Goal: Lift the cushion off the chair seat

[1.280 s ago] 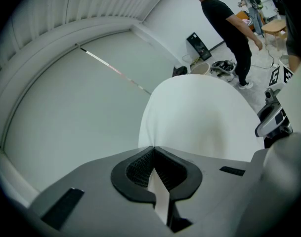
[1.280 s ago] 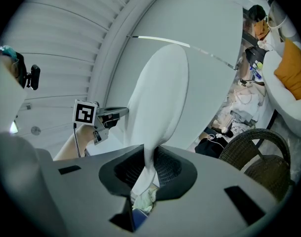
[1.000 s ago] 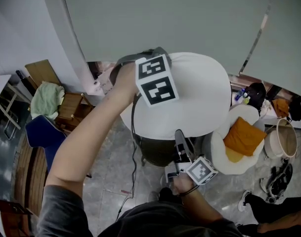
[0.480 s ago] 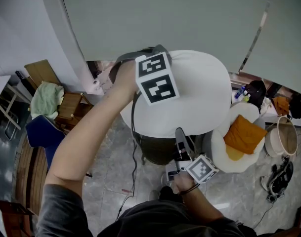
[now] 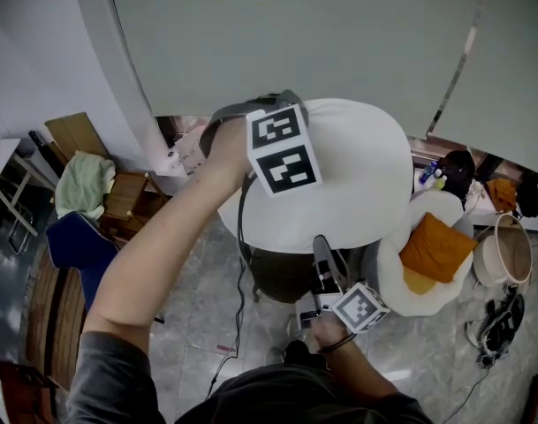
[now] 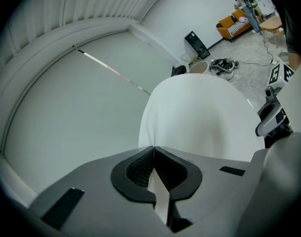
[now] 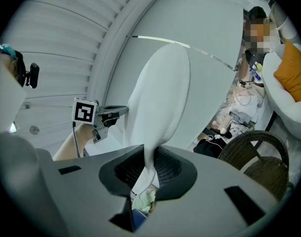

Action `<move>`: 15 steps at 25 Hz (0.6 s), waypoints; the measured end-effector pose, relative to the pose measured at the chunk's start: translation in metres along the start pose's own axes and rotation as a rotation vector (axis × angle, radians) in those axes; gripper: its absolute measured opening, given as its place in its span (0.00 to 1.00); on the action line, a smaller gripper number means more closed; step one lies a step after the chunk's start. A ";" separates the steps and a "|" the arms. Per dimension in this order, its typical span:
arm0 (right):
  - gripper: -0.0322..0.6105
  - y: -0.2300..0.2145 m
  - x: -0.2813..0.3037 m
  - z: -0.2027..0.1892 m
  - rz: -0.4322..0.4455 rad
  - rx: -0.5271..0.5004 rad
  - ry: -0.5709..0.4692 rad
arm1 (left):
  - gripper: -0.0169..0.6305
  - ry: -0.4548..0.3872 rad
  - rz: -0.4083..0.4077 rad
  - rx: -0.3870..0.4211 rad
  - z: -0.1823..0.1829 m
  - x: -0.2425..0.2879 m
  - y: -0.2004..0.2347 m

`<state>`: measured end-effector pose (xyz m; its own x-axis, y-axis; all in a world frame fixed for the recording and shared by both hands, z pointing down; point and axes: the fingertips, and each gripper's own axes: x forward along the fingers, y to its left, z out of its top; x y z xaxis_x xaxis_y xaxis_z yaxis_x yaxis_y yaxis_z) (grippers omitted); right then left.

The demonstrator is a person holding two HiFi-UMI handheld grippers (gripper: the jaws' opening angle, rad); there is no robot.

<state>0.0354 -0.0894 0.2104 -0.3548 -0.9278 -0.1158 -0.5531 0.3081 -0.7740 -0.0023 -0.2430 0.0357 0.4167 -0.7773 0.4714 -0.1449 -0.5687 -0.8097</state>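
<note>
Two grippers, both clamped on the white cushion [image 5: 339, 175].

Left gripper [image 6: 153, 149]: jaws fully together, pinching a thin fold of the cushion's edge. This is clear only in the left gripper view.

Right gripper [image 7: 151, 154]: jaws a little apart, with a thicker bunch of cushion fabric pressed between the pads. This is clear only in the right gripper view.

Head view hides both pinch points. The left one sits behind its marker cube at the cushion's upper-left rim. The right one is tucked under the lower rim.

The cushion is up in the air, held between the two grippers in front of a grey blind [image 5: 295, 34]. It is off the dark wicker chair [image 7: 259, 152].

Head view shows the cushion as a broad round face overlapping the chair's top. Right gripper view shows it nearly edge-on and upright, with the chair low on the right and apart from it, and the left gripper's cube beyond the cushion.

The chair is out of the left gripper view. That view shows the right gripper past the cushion's right side and an orange sofa [image 6: 234, 21] far off.

Head view adds an orange pillow [image 5: 436, 244] on a white seat just right of the chair, a basket [image 5: 503, 250] beside that, and a green towel [image 5: 81, 182] far left.
</note>
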 end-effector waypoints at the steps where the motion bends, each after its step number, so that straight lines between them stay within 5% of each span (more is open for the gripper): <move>1: 0.13 0.000 0.000 -0.001 0.003 0.003 -0.001 | 0.04 0.000 -0.001 0.000 0.000 0.000 -0.001; 15: 0.13 -0.010 0.016 -0.003 0.004 0.015 0.002 | 0.04 0.006 0.007 0.002 -0.005 0.014 0.001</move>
<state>0.0335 -0.1067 0.2183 -0.3586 -0.9261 -0.1172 -0.5403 0.3083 -0.7829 -0.0014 -0.2557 0.0438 0.4101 -0.7827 0.4681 -0.1461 -0.5630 -0.8134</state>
